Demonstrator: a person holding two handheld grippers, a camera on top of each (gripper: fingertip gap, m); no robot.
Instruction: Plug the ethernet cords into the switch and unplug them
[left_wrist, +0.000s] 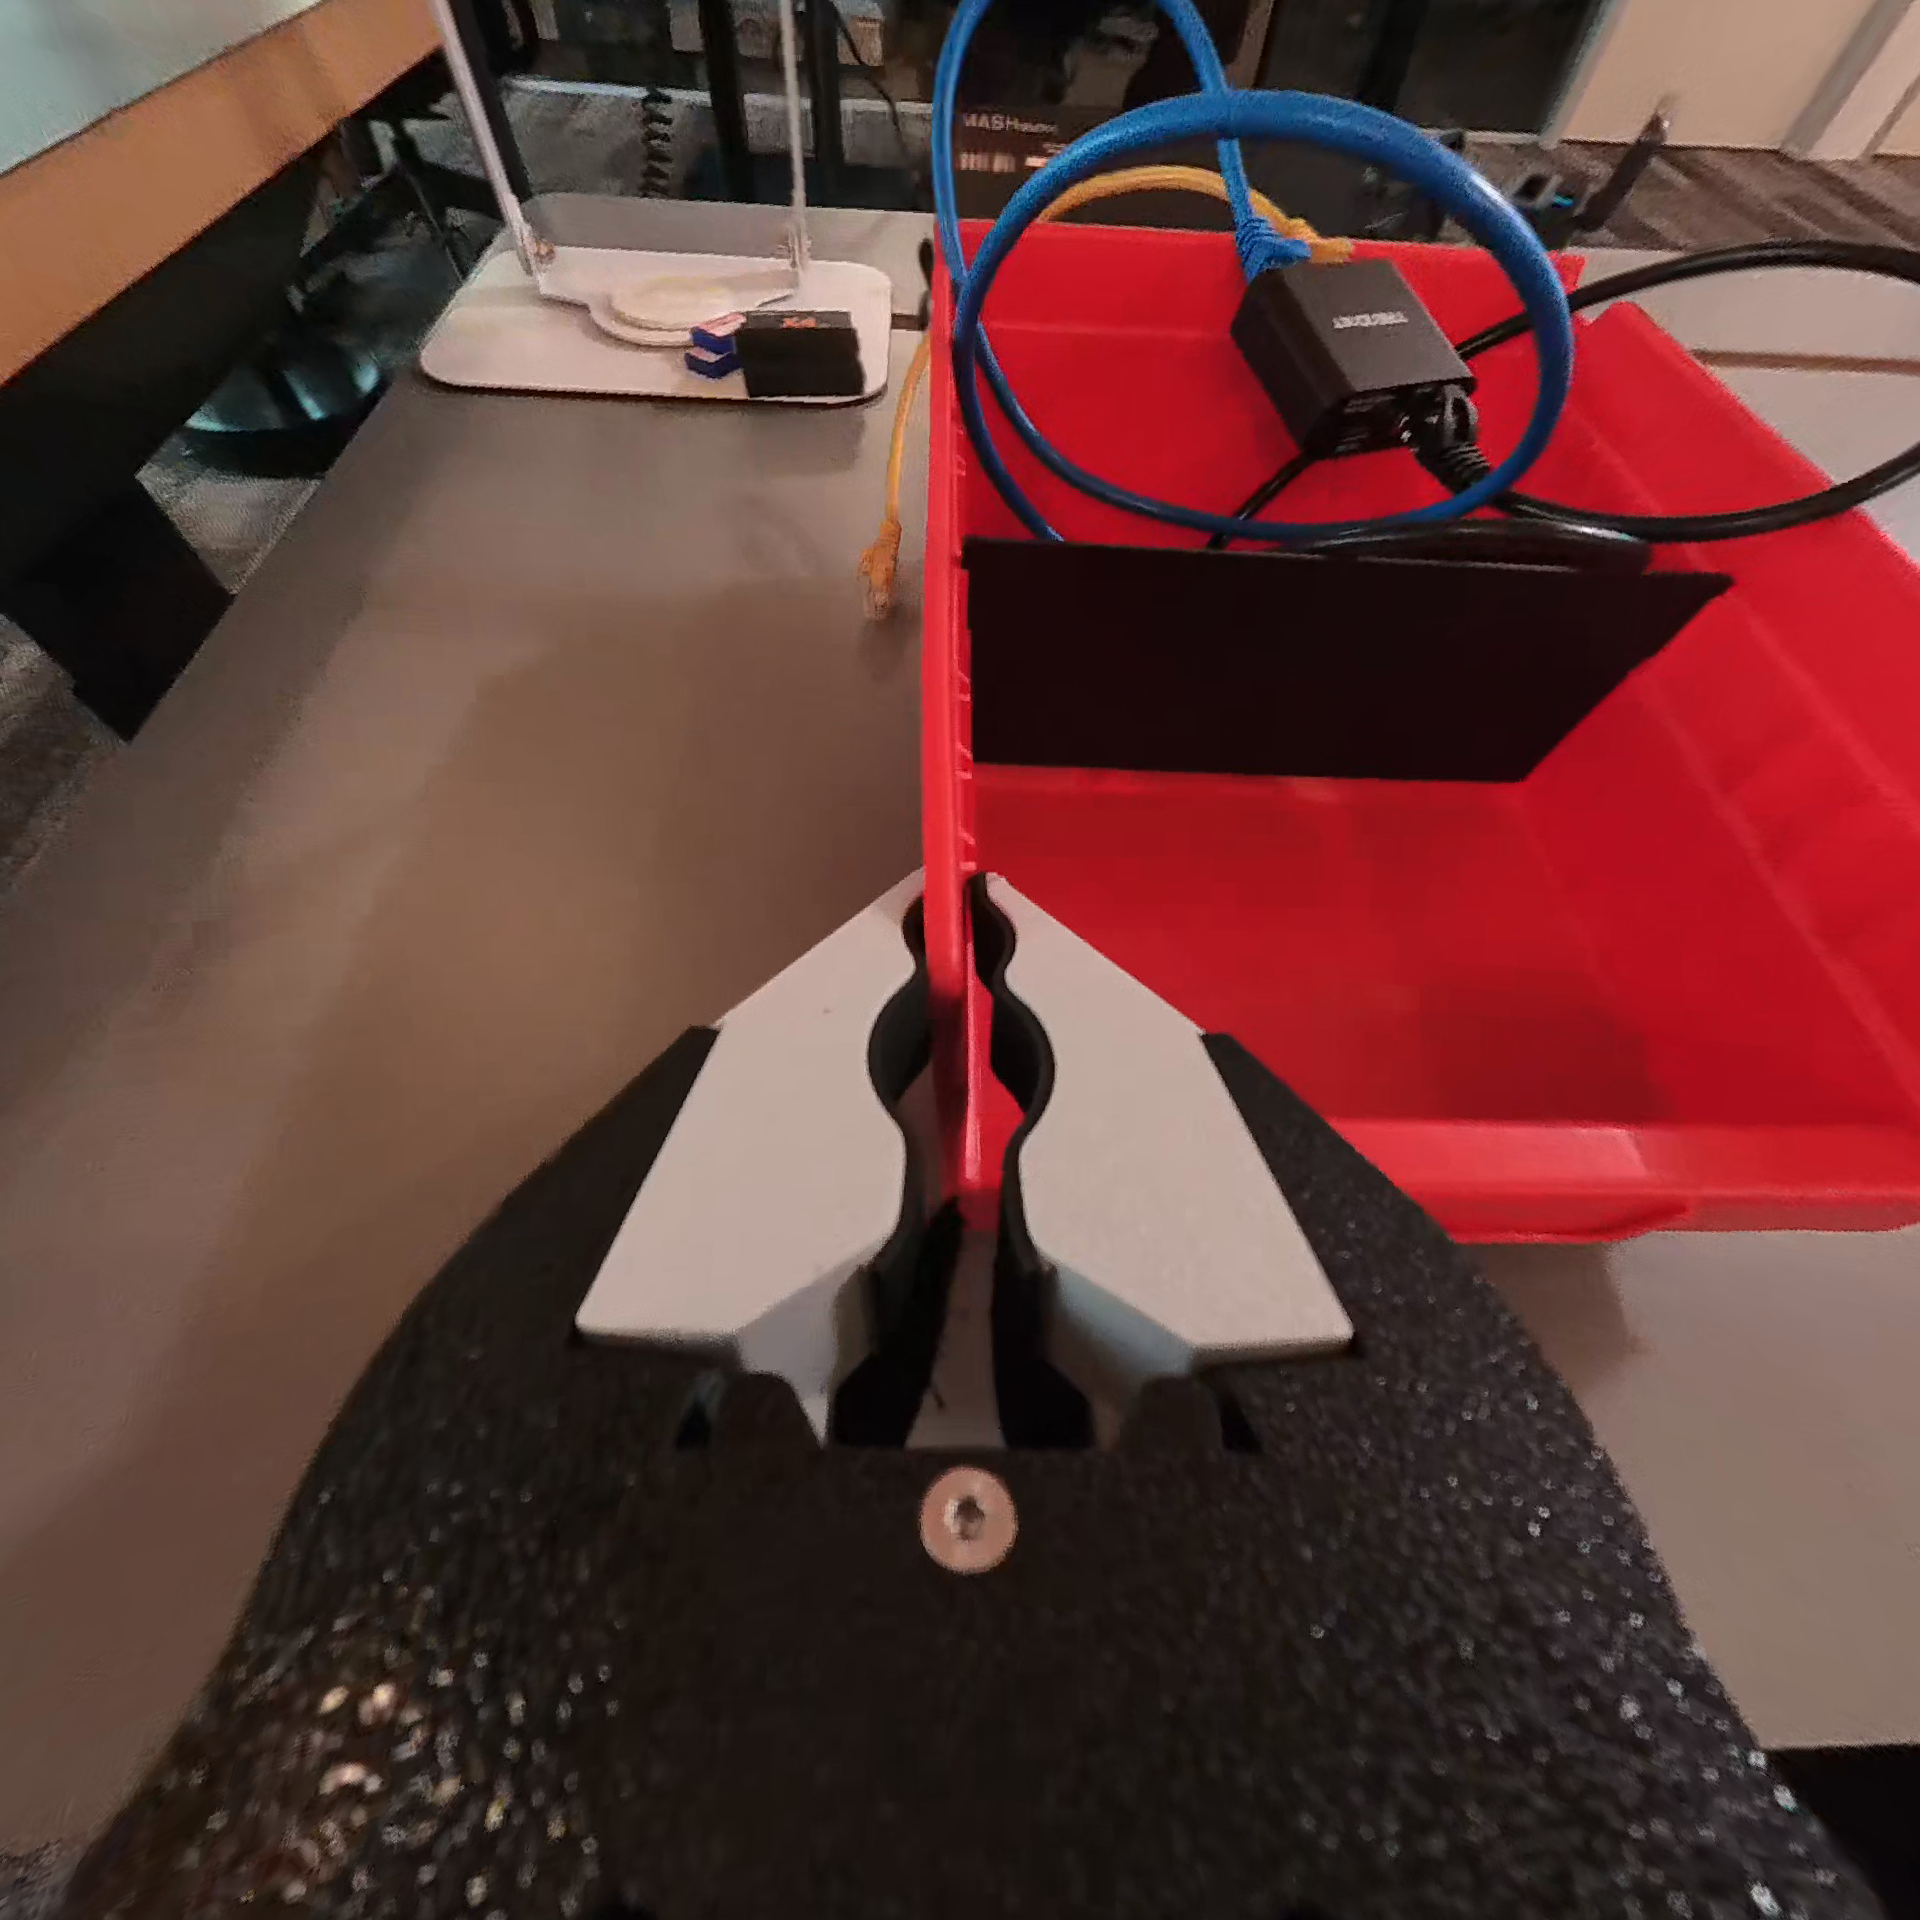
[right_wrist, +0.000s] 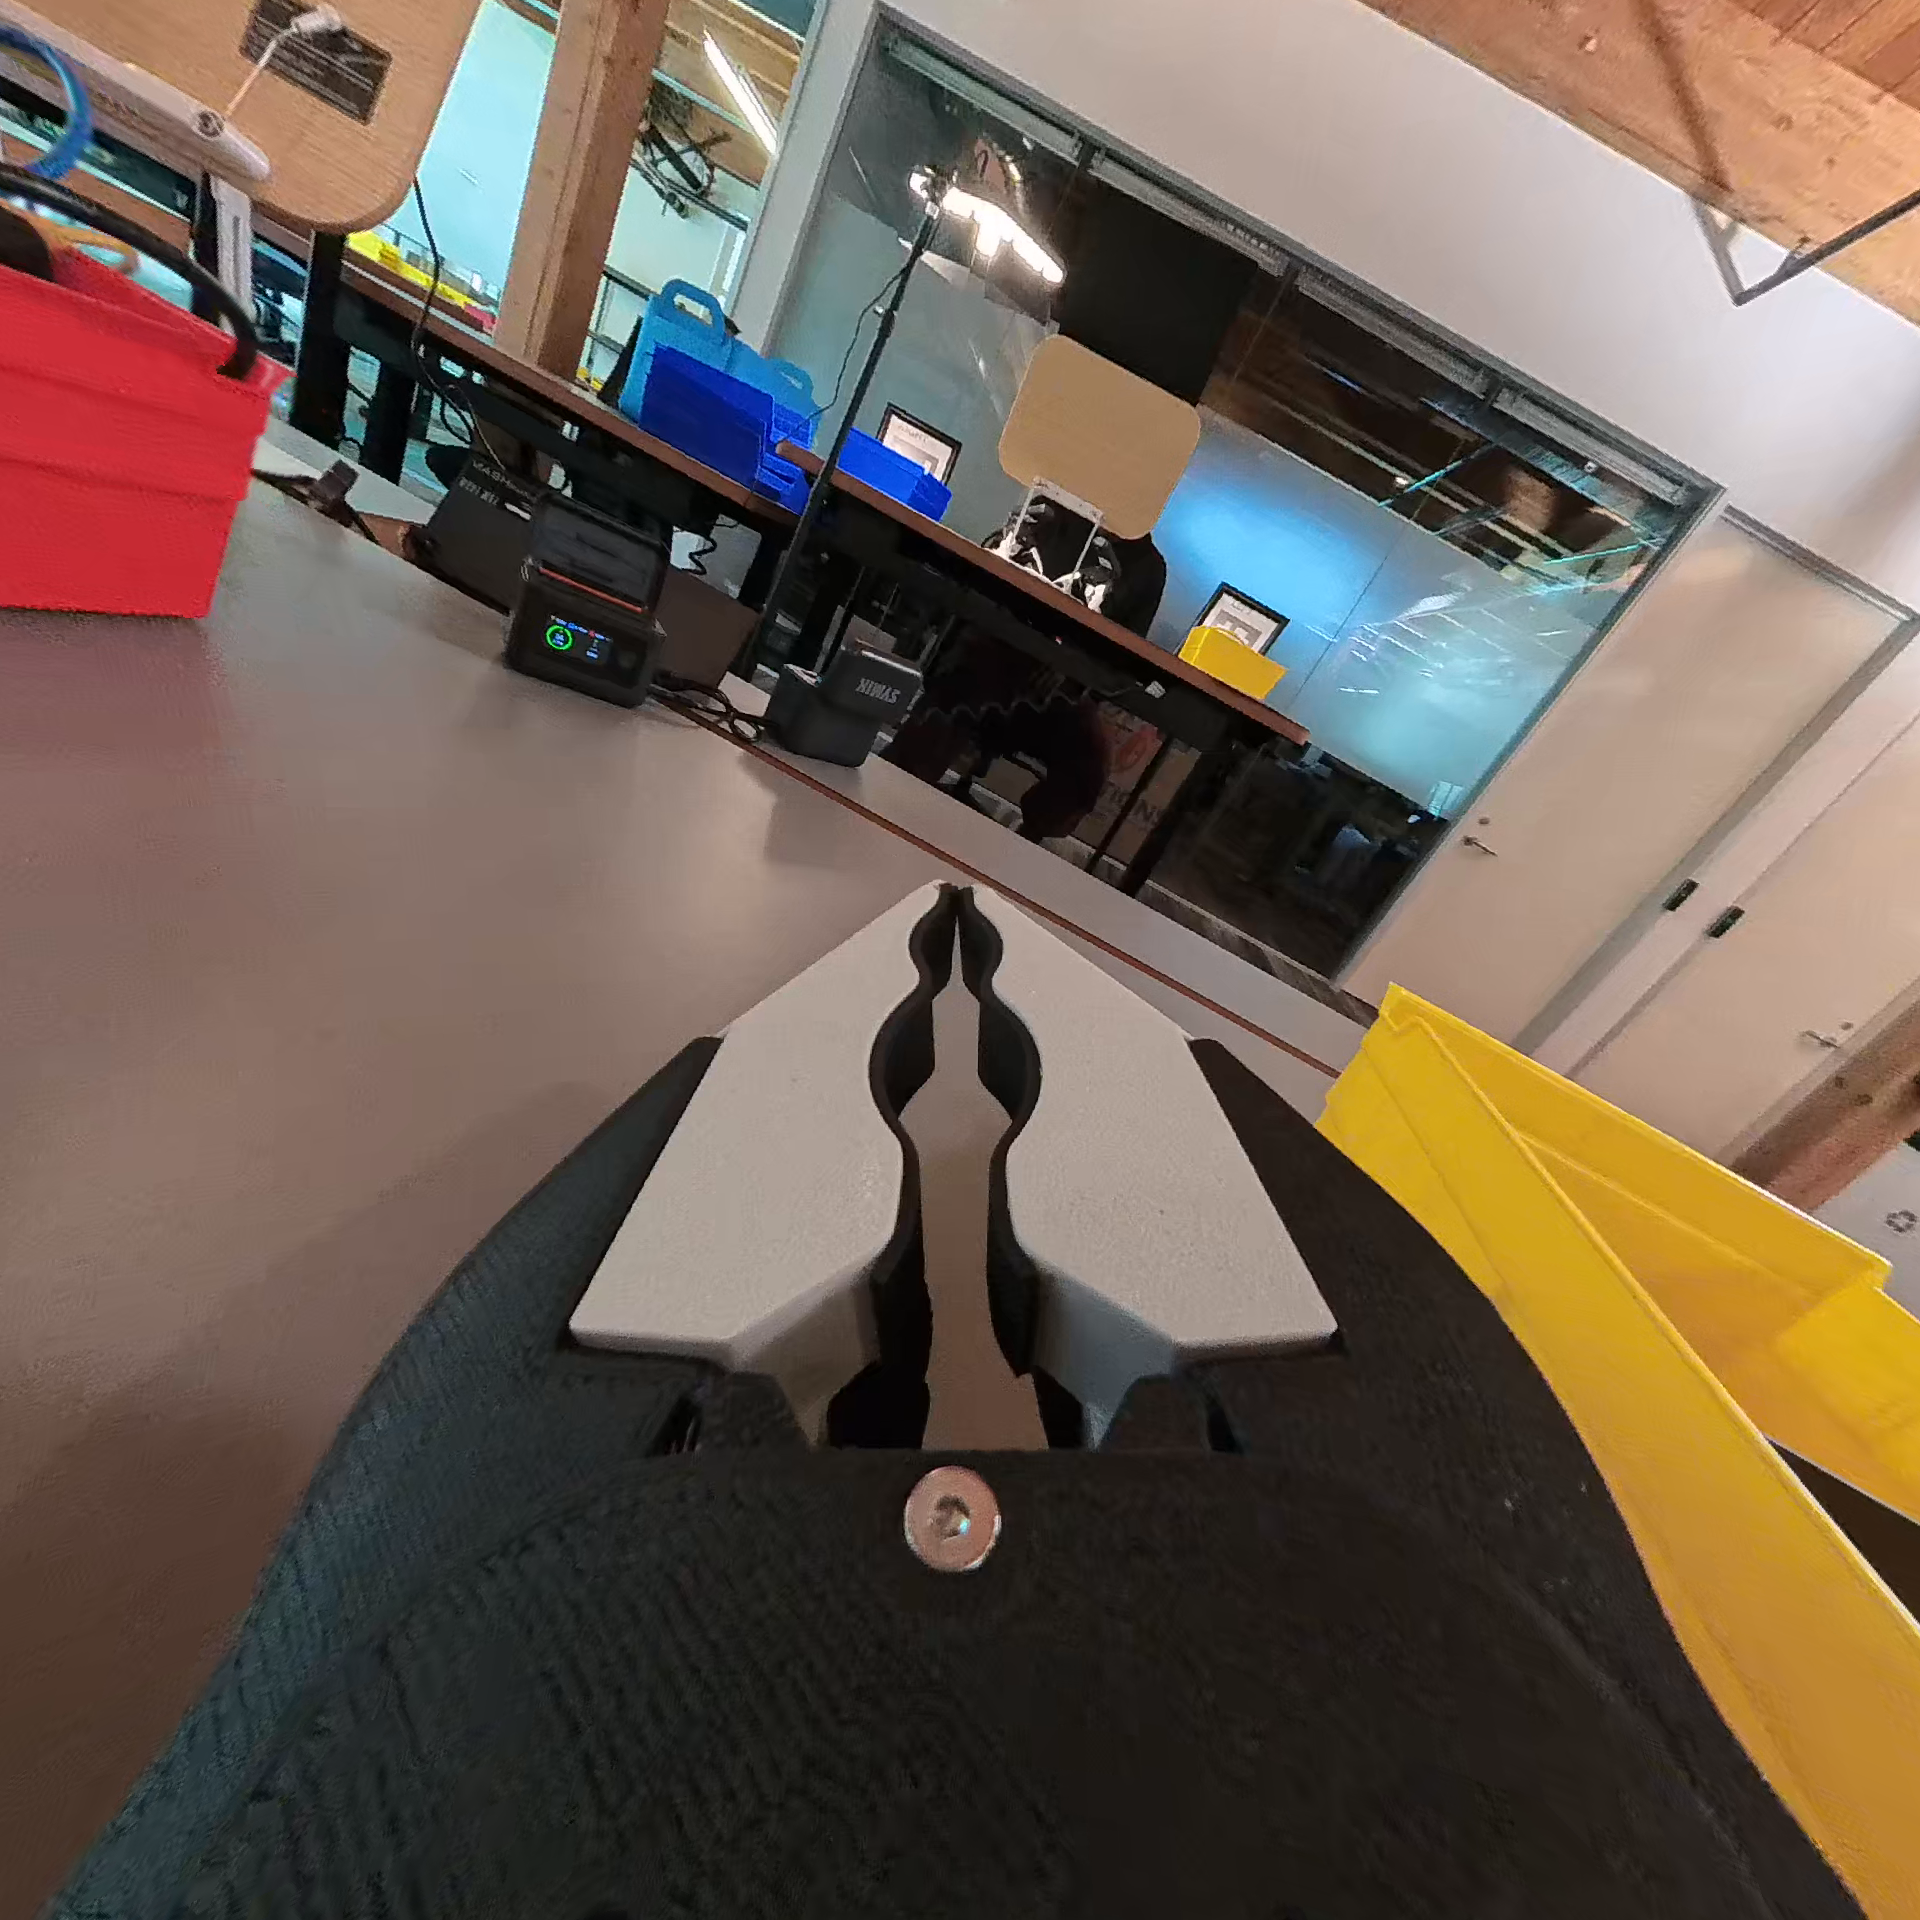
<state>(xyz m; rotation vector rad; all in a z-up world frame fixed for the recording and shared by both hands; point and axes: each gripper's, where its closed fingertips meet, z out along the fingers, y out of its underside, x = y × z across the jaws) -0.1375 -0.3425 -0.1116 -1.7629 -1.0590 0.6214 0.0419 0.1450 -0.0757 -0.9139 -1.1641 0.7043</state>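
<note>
- The black switch (left_wrist: 1351, 348) lies in the far compartment of the red bin (left_wrist: 1351, 997), well ahead of the left gripper (left_wrist: 964, 894) and a little to its right.
- A blue cord (left_wrist: 1262, 530) loops around the switch and reaches its far end, where an orange cord (left_wrist: 1132, 187) also arrives; a thick black cable (left_wrist: 1714, 520) is plugged into its near end.
- The orange cord's free plug (left_wrist: 879, 571) lies on the grey table (left_wrist: 468, 831), just left of the bin.
- A black divider (left_wrist: 1320, 665) splits the bin between switch and gripper.
- The left gripper is clenched on the bin's near left wall (the wall runs straight between its fingers).
- The right gripper (right_wrist: 954, 896) is closed on nothing, tips touching, low over the table with a yellow bin (right_wrist: 1621, 1351) close on its right.
</note>
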